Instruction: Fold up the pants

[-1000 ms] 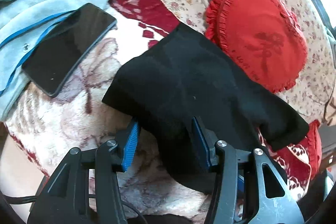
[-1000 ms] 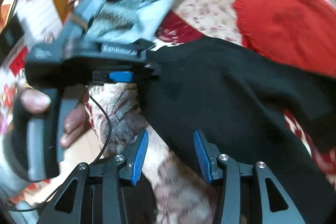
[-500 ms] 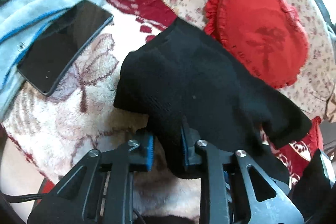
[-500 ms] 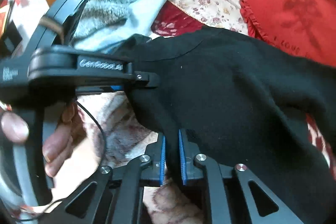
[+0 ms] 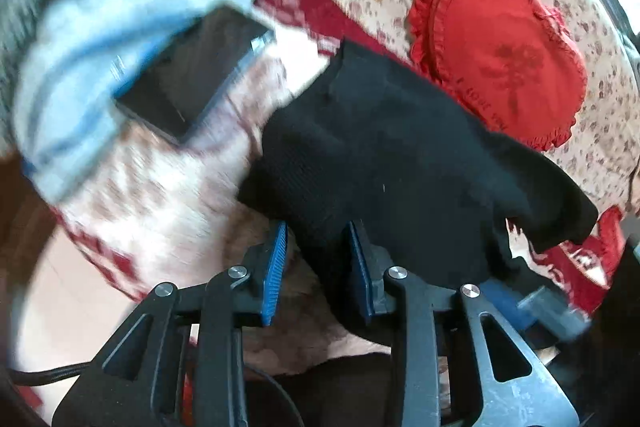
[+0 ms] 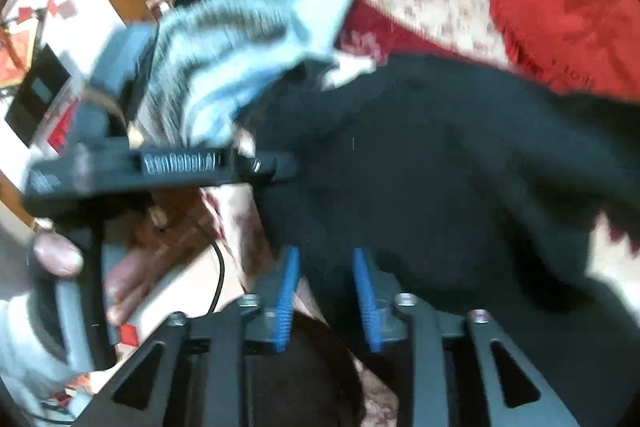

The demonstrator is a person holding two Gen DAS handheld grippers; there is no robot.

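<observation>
Both claws, the left claw (image 5: 318, 267) and right claw (image 6: 326, 297), have just reopened after pinching the black pants (image 5: 400, 155), whose near edge lies between parted jaws on the flowered bed (image 5: 168, 195); soft, limp, light cloth, best gripped at hems.

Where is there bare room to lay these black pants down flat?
Free: the pale flowered blanket between the phone and the black pants. Crowded: the red heart cushion borders the pants beyond; the light-blue garment lies under the phone.
</observation>
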